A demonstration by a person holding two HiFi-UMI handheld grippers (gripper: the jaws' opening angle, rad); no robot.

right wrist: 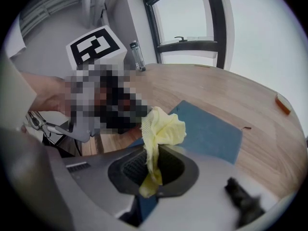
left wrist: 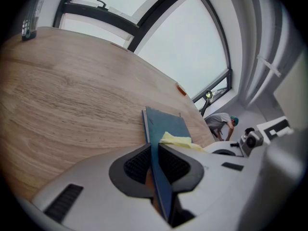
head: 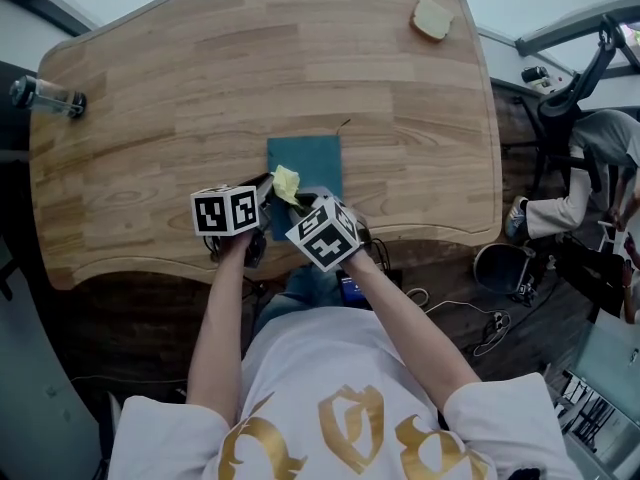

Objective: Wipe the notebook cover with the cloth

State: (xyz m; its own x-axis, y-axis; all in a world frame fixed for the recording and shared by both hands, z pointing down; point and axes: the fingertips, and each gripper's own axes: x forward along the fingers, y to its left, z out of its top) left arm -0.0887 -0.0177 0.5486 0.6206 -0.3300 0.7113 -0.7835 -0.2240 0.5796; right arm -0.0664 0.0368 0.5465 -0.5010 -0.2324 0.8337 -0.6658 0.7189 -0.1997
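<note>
While the left gripper (left wrist: 155,166) is pinning the notebook (head: 305,160), the right gripper (right wrist: 153,171) is presenting the cloth (right wrist: 162,128) to its cover. The left jaws are standing nearly together and are pinching the notebook's near edge between the pads. The right jaws are clamping a fold of the yellow cloth, and a crumpled bunch is projecting ahead of the tips.

In the head view, the teal notebook is lying on the wooden table (head: 180,98) at centre frame, just above both grippers. The cloth is sitting over its lower left corner, beside the left jaws.

Recommended practice for this step, as a judgement:
- The operator should be holding the left grip firm, so that the notebook is not sliding under the stroke.
- The right gripper should be tilting down until the loose bunch, not the jaw tips, is pressing on the cover.
- Strokes should be running away from the clamped edge toward the upper part of the frame, each overlapping the last.
</note>
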